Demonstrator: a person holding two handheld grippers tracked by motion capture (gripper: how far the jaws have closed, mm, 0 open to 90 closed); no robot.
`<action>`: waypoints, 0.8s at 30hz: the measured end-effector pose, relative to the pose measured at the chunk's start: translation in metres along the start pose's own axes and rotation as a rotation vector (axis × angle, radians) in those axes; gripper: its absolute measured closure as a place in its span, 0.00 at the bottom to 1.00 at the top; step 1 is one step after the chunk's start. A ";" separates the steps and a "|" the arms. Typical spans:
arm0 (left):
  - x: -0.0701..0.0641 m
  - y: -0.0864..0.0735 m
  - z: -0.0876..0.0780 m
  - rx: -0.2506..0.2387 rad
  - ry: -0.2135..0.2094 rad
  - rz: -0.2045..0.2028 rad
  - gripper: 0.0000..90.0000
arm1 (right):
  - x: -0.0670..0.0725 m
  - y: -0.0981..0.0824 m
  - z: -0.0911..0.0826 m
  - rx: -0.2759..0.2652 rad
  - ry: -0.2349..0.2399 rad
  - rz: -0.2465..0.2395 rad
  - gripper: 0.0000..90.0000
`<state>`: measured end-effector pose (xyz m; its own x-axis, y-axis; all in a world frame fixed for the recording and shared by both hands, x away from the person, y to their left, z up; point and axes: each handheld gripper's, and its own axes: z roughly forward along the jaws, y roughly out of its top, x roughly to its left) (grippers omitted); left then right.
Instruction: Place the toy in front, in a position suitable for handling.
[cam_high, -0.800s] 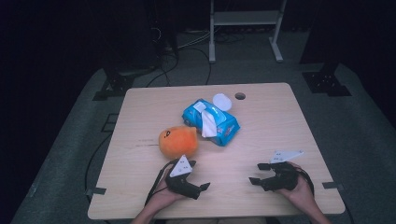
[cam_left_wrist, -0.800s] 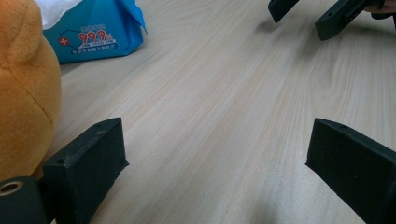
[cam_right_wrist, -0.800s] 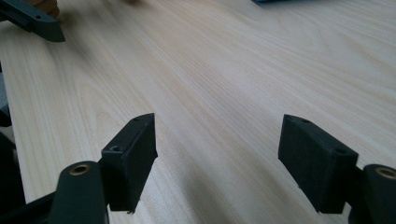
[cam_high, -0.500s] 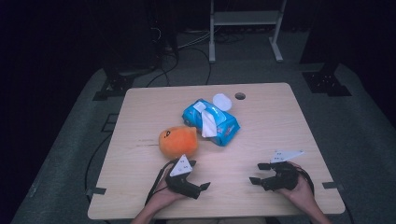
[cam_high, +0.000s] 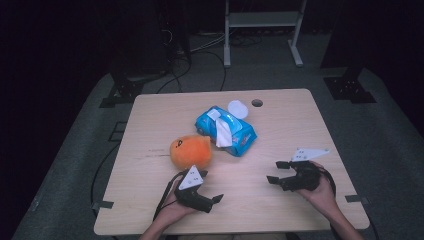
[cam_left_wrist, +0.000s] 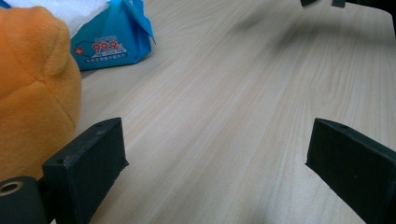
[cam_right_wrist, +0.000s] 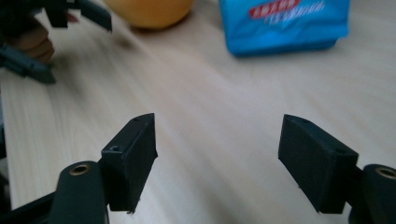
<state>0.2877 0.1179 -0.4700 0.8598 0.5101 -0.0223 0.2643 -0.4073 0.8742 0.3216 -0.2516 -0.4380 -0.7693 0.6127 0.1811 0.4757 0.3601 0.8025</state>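
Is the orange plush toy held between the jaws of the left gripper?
No. The left gripper is open over bare table, and the orange plush toy sits beside its jaw.

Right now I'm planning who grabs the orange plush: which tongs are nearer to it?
Left. The left tongs sit just below the plush; the right tongs lie across the table, farther right.

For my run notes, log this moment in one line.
left gripper: open, empty | right gripper: open, empty | orange plush, wipes pack: untouched
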 end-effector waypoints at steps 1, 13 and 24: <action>0.000 0.000 -0.001 -0.005 0.002 -0.003 0.05 | -0.003 0.006 0.000 -0.010 -0.002 -0.001 0.30; 0.000 0.002 -0.006 -0.015 0.002 0.013 0.05 | -0.043 0.073 0.036 -0.033 -0.039 -0.014 0.30; 0.002 0.001 -0.009 -0.022 0.006 0.011 0.05 | -0.069 0.094 0.085 0.014 -0.063 0.006 0.32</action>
<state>0.2855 0.1251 -0.4644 0.8600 0.5102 -0.0096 0.2448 -0.3960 0.8850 0.4557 -0.2005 -0.4230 -0.7383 0.6577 0.1498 0.4869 0.3659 0.7931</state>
